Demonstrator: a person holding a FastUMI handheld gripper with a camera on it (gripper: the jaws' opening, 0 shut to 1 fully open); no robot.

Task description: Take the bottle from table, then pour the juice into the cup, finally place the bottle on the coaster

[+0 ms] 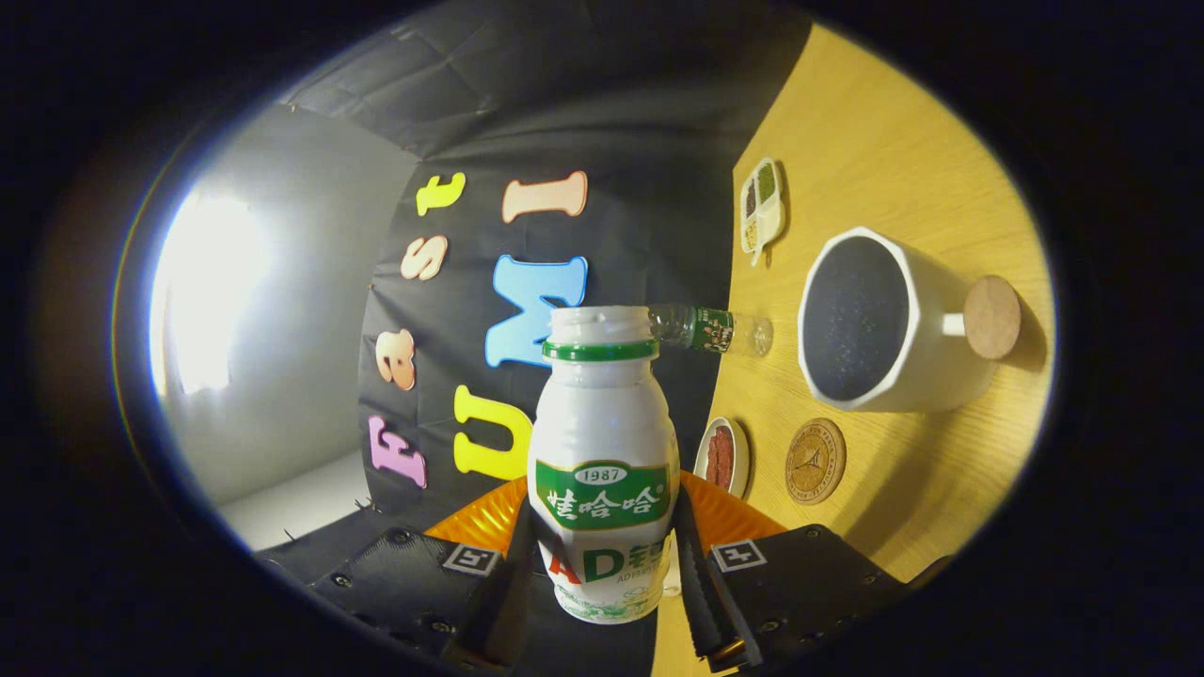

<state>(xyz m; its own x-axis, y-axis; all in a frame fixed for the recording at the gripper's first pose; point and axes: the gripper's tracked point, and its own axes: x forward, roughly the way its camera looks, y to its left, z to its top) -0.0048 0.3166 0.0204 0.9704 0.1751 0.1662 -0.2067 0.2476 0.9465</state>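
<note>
**White bottle tipped, mouth short of the cup**

White plastic bottle [602, 461] with a green band sits pinched between the two fingers [602, 564], one pressing on each flank of its lower body. The view is rolled hard over, so the wooden worktop [884, 132] stands like a wall beside the bottle; I judge the bottle is being swung toward a pour. Its mouth looks open.

The white cup [894, 324], dark inside, with a cork-knobbed handle, stands on the worktop beyond the fingers and off to the side of the bottle's neck. The round coaster [815, 461] lies just beside the cup, nearer the fingers.

Risks as I read them:

- The mouth is not yet over the cup's rim. Tipping further from here would send juice onto the worktop or the coaster.
- The grip is low on a smooth, curved body. A full bottle could pivot or slip in the fingers as it turns.
- A small clear bottle [710, 329] lies on its side near the cup, a little dish [724, 456] sits close to the coaster, and a divided dish [762, 207] sits further off. A wide swing could knock the nearer two.
- The coaster is small, so a careless set-down could leave the bottle half off it.
</note>
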